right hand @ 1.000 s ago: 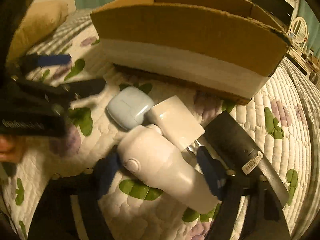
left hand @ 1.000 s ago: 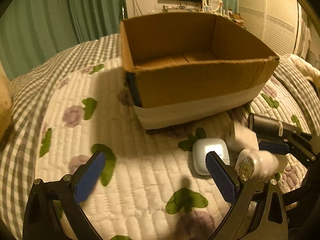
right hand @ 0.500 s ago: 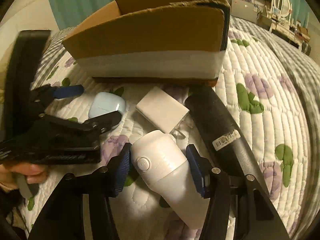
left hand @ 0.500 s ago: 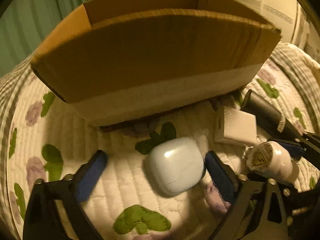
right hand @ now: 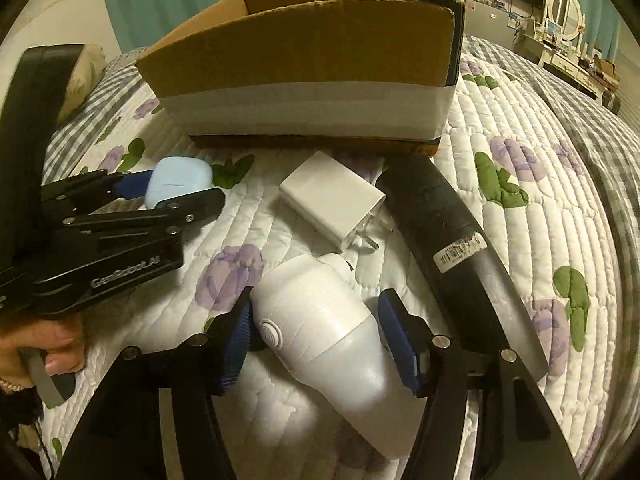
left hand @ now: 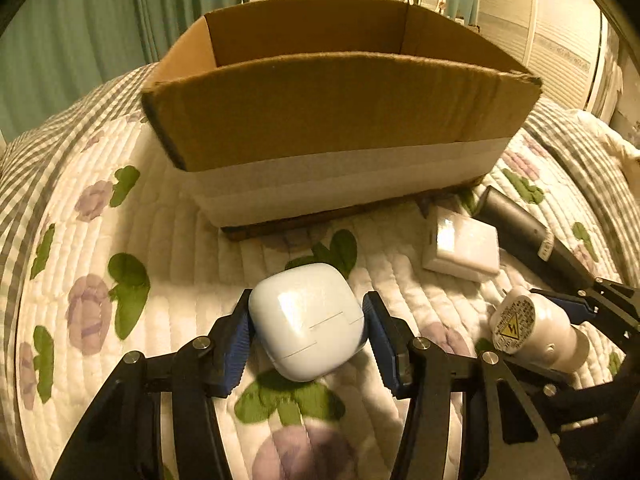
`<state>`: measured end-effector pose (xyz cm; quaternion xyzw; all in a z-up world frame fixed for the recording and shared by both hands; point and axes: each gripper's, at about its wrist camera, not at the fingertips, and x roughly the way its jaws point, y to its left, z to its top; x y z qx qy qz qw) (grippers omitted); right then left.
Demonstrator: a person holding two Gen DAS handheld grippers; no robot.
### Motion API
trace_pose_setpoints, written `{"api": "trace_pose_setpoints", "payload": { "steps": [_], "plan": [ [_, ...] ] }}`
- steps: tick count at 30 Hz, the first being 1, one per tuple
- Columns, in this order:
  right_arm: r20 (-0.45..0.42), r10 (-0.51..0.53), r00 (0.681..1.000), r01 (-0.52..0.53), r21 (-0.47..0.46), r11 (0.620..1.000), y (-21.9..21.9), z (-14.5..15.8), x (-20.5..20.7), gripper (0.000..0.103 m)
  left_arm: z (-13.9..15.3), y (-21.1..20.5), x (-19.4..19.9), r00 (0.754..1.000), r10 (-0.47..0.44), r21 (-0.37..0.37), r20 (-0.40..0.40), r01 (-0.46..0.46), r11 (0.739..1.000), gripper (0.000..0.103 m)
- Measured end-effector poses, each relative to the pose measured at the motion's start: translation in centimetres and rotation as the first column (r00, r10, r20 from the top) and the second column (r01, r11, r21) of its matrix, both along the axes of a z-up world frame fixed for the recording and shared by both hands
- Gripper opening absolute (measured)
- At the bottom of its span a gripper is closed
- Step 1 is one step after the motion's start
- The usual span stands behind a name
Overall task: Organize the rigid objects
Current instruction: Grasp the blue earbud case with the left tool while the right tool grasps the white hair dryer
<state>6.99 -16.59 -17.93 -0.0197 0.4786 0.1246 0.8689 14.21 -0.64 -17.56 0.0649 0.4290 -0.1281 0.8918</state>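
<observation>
A pale blue earbud case (left hand: 308, 320) lies on the quilt, and my left gripper (left hand: 308, 336) is shut on it with both blue pads touching its sides. The case also shows in the right wrist view (right hand: 178, 182). My right gripper (right hand: 320, 336) is shut on a white bottle-shaped device (right hand: 320, 332), also seen in the left wrist view (left hand: 532, 332). A white charger block (right hand: 332, 198) and a dark cylinder (right hand: 452, 236) lie between the grippers and the open cardboard box (left hand: 340, 112).
The box (right hand: 312, 68) stands on a floral quilted bed (left hand: 132, 240). The charger (left hand: 460, 248) and cylinder (left hand: 524, 228) lie at its right front corner. Green curtains, a TV and furniture are far behind. A pillow (right hand: 82, 76) lies at the left.
My left gripper moved forward around the earbud case and closed on it. My right gripper stayed around the white device and closed in on it.
</observation>
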Motion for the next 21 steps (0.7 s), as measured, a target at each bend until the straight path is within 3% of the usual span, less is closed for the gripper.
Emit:
{"api": "trace_pose_setpoints", "payload": {
  "steps": [4, 10, 21],
  "plan": [
    [0.006, -0.021, 1.0, 0.021, -0.018, 1.0, 0.0, 0.3, -0.8, 0.053, 1.1, 0.9, -1.3, 1.0, 0.003, -0.01, 0.02, -0.003, 1.0, 0.054],
    [0.031, -0.044, 0.999, 0.043, 0.013, 0.999, -0.4, 1.8, -2.4, 0.052, 4.0, 0.0, -4.7, 0.996, 0.011, -0.018, 0.084, -0.009, 1.0, 0.054],
    [0.223, -0.069, 0.972, 0.066, 0.021, 0.998, 0.4, 8.1, -6.1, 0.052, 9.8, 1.7, -7.5, 0.98, 0.002, -0.053, 0.2, 0.009, 0.999, 0.054]
  ]
}}
